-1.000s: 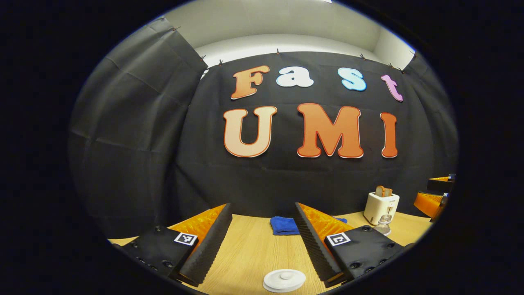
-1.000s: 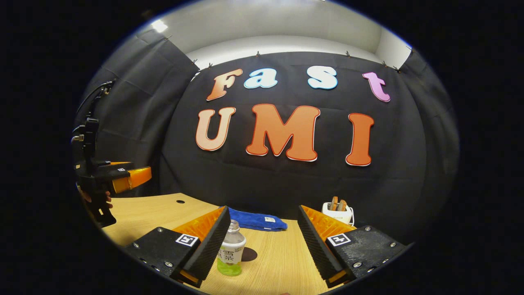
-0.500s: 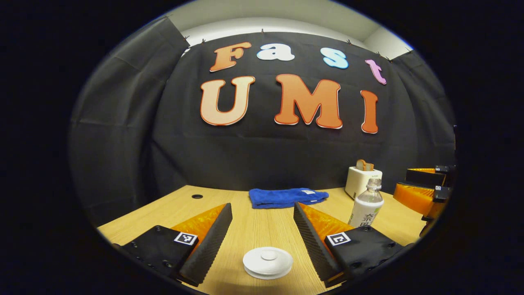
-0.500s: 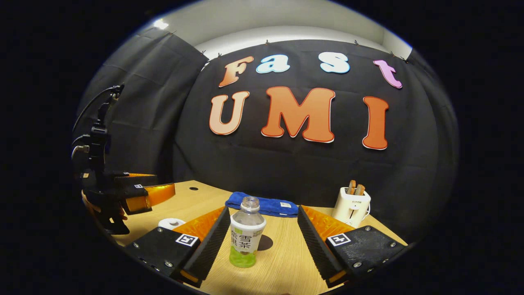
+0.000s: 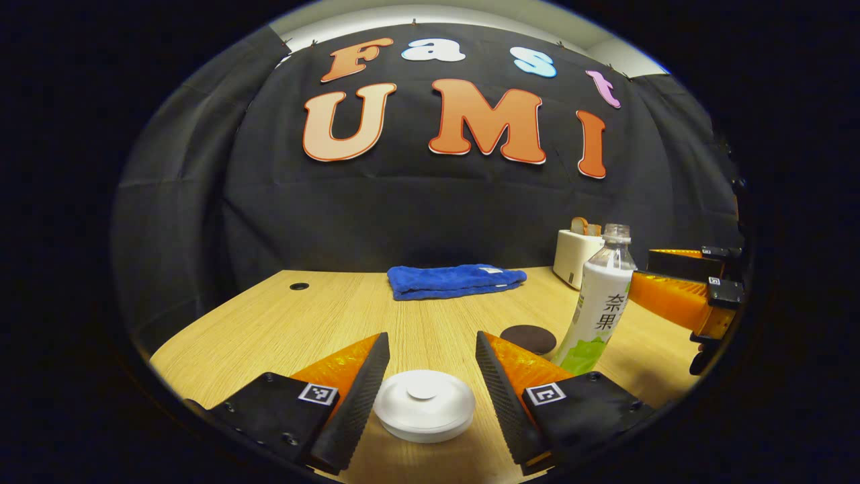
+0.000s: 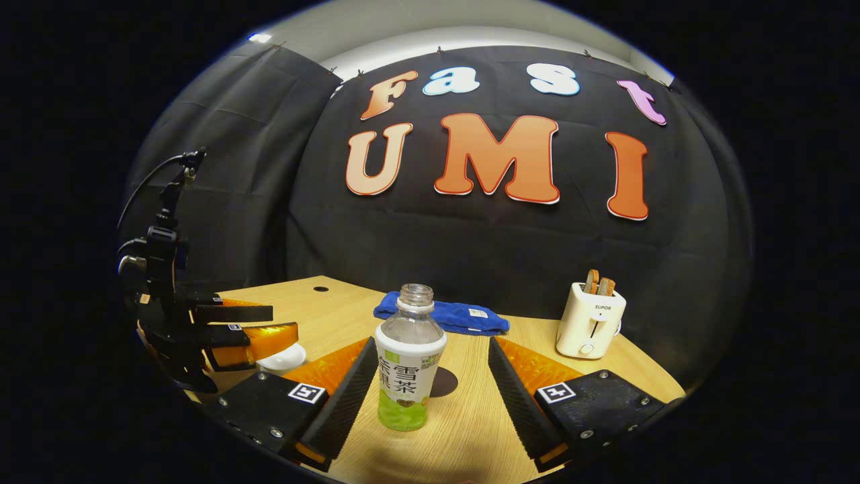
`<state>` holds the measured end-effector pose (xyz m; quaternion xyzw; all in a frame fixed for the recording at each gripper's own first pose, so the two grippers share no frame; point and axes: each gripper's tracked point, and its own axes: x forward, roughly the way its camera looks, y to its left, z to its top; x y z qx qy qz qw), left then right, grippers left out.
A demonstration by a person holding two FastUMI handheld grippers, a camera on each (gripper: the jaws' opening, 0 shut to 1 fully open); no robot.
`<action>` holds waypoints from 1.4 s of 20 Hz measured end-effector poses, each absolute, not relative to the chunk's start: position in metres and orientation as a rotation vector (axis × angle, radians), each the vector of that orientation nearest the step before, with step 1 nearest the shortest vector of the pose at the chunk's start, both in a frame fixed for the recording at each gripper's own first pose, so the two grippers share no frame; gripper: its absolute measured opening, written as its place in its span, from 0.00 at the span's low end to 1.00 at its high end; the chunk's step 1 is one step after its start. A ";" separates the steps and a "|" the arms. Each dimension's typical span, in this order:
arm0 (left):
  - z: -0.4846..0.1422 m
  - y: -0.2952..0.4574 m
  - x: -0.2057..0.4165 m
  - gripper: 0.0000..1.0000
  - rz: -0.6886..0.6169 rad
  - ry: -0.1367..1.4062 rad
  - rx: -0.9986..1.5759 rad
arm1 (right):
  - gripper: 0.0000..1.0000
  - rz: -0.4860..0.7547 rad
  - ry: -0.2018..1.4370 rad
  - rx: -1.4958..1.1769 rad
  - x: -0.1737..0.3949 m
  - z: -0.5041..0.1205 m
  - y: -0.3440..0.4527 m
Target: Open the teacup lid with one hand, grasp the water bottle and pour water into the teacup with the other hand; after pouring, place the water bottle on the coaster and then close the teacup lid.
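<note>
The white teacup with its lid on sits on the table between the fingers of my left gripper, which is open around it. The same teacup peeks out beside the left gripper in the right gripper view. An uncapped bottle with a white label and a little green drink stands upright between the spread fingers of my right gripper, untouched. A dark round coaster lies just behind it. In the left gripper view, bottle and coaster are to the right, the right gripper beyond.
A folded blue cloth lies at the back of the wooden table. A white toaster with bread slices stands at the back right. A small cable hole marks the table's far left.
Both grippers have come down and forward. The lidded teacup now sits deeper between the left fingers, and the bottle stands larger and more central between the right fingers.
</note>
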<state>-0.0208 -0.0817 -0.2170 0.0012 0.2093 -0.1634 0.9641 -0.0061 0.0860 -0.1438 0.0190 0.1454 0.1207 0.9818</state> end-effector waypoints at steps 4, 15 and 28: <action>-0.244 -0.082 -0.019 0.74 -0.331 0.491 0.032 | 0.99 0.249 0.320 0.044 -0.004 -0.155 0.087; -0.247 -0.079 -0.022 0.33 -0.329 0.485 0.033 | 0.99 0.273 0.339 0.010 -0.008 -0.169 0.094; -0.203 -0.057 -0.008 0.27 -0.272 0.361 0.012 | 0.98 0.310 0.396 0.021 -0.005 -0.187 0.108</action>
